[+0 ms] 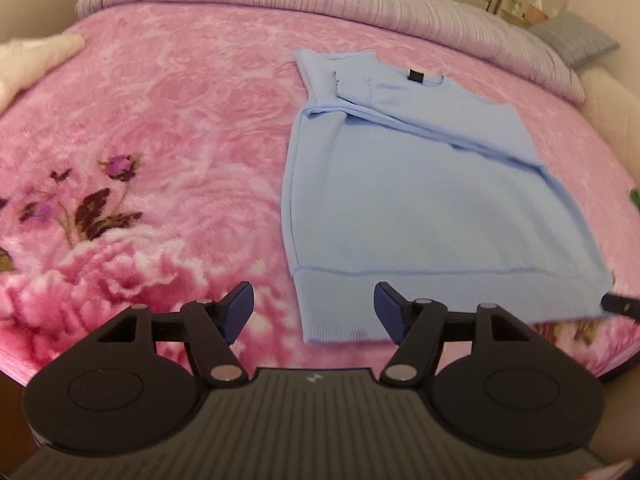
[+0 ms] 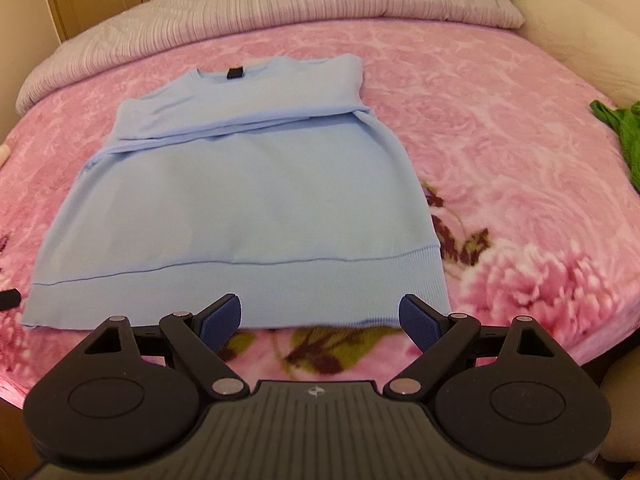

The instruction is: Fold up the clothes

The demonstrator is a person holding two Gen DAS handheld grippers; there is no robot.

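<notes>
On the pink floral bed (image 1: 160, 128), a light blue sweater (image 1: 400, 184) is lying flat with its sleeves folded across the chest. Left hand-held gripper (image 1: 314, 308) is hovering over the sweater's near-left hem corner, jaws standing apart, nothing between them. Right hand-held gripper (image 2: 320, 318) is hovering over the near-right hem, jaws likewise spread wide and gripping nothing.

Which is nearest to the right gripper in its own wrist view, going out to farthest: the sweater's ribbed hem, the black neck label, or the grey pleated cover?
1. Ribbed hem, just ahead of the right gripper.
2. Black neck label, at the sweater's far end.
3. Grey pleated cover, across the bed's far edge.
</notes>
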